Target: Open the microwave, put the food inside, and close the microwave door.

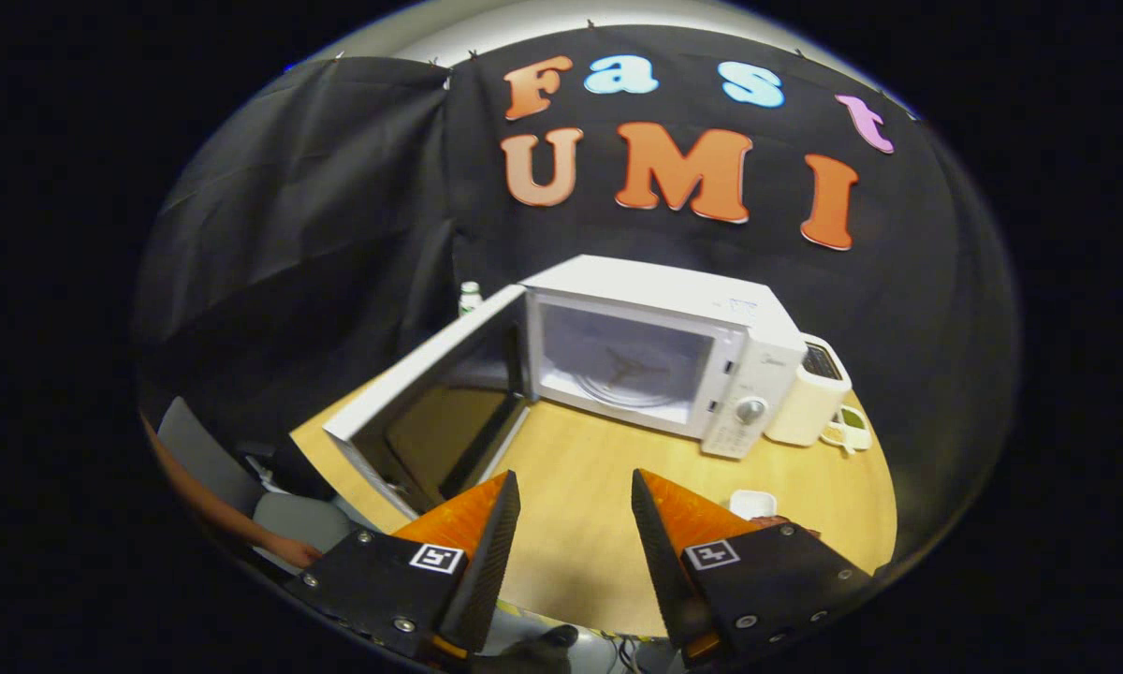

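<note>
A person's hand [292,550] and forearm reach in low beside the left finger of the tongs, next to a grey chair [208,459]. The wooden table [599,487] holds one white microwave [660,351], standing well beyond the fingertips. Its door [430,407] is swung wide open toward the left, so the door's near corner comes close to the left fingertip. Inside the lit cavity one round glass turntable [629,379] can be made out, with nothing seen on it. One small bottle [469,298] peeks up behind the door's hinge side, mostly hidden. The tongs [576,491] hover above the table with both fingers spread apart, gripping nothing; bare wood shows between them. Just beyond the right finger sits one small white dish [751,504], partly hidden by that finger; something reddish lies beside it, too covered to identify. Right of the microwave stands one white toaster [809,398], then one cup [850,426] with a handle.
</note>
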